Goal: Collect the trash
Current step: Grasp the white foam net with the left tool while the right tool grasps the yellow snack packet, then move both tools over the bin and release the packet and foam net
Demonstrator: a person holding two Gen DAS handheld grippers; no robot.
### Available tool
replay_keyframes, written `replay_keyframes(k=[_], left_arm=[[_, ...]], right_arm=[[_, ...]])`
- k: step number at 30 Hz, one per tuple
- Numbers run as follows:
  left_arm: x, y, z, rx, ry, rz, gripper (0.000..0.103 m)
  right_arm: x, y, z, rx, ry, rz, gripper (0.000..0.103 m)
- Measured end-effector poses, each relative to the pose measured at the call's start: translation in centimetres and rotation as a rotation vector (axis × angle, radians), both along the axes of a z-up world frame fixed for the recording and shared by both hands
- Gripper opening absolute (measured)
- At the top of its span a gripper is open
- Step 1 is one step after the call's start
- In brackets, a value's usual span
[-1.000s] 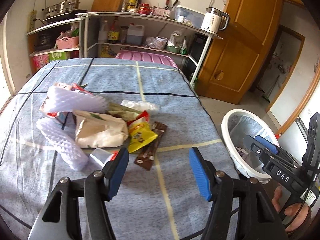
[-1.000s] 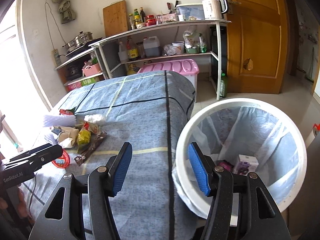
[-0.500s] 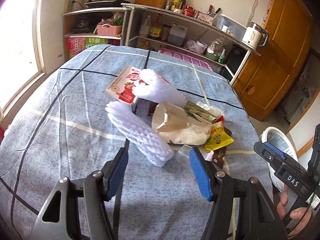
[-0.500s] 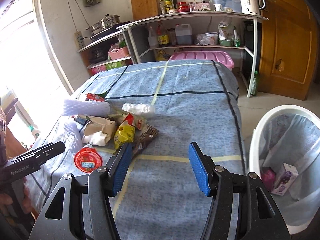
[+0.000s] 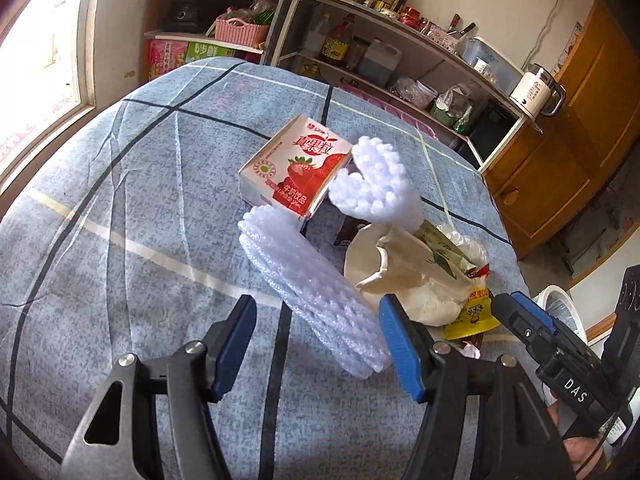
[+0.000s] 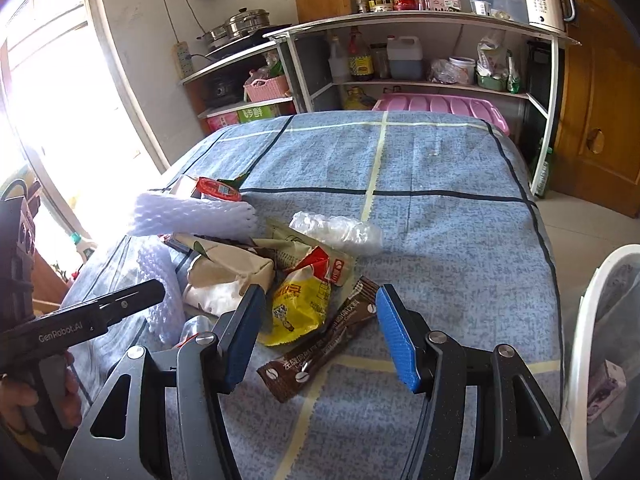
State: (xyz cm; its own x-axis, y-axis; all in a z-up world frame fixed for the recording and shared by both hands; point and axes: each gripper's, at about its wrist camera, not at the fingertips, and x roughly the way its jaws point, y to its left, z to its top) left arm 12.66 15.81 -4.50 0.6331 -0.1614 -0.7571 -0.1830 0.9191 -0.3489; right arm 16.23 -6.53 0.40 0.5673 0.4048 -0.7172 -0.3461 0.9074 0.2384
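The left gripper (image 5: 318,344) hangs low over the table (image 5: 120,208) with its jaws apart and empty; the near end of a white foam net sleeve (image 5: 316,292) lies between the blue pads without touching either; the right gripper (image 6: 318,338) hovers likewise, its jaws having just narrowed a little yet standing open on nothing, above a brown snack wrapper (image 6: 320,352) that lies flat on the blue checked cloth; just beyond that wrapper sits a yellow packet (image 6: 298,304), partly overlapped by a red-and-white one (image 6: 332,266); left of these rests a crumpled beige paper bag (image 5: 404,280), touching the foam sleeve's side; a second foam sleeve (image 5: 376,184) leans over the bag, and behind it lies a strawberry milk carton (image 5: 296,168); a clear plastic bag (image 6: 338,232) lies a little apart on the far side of the heap; at the table's right edge stands a white lined bin (image 6: 584,340) holding a small box; shelves (image 6: 400,80) with bottles line the wall.
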Motion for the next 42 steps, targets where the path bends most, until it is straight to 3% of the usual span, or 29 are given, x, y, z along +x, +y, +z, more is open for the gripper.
replay_keyframes(k=[6, 9, 11, 17, 23, 42], left_arm=[[0.8, 0.0, -0.7, -0.006, 0.013, 0.012, 0.066], [0.8, -0.4, -0.5, 0.005, 0.0, 0.01, 0.065], [1.0, -0.6, -0.6, 0.007, 0.008, 0.006, 0.058], [0.9, -1.1, -0.7, -0.006, 0.009, -0.003, 0.043], [0.4, -1.4, -0.4, -0.005, -0.003, -0.004, 0.035], [-2.9, -3.0, 2.1, 0.048, -0.074, -0.053, 0.029]], right_arm=[[0.7, 0.4, -0.7, 0.019, 0.039, 0.007, 0.04], [0.7, 0.3, -0.9, 0.033, 0.043, 0.007, 0.025], [0.6, 0.5, -0.8, 0.037, 0.039, 0.013, 0.02], [0.2, 0.3, -0.8, 0.057, 0.032, 0.009, 0.014], [-0.6, -0.2, -0.3, 0.072, 0.017, 0.003, 0.01], [-3.3, -3.4, 1.4, 0.156, -0.024, -0.048, 0.009]])
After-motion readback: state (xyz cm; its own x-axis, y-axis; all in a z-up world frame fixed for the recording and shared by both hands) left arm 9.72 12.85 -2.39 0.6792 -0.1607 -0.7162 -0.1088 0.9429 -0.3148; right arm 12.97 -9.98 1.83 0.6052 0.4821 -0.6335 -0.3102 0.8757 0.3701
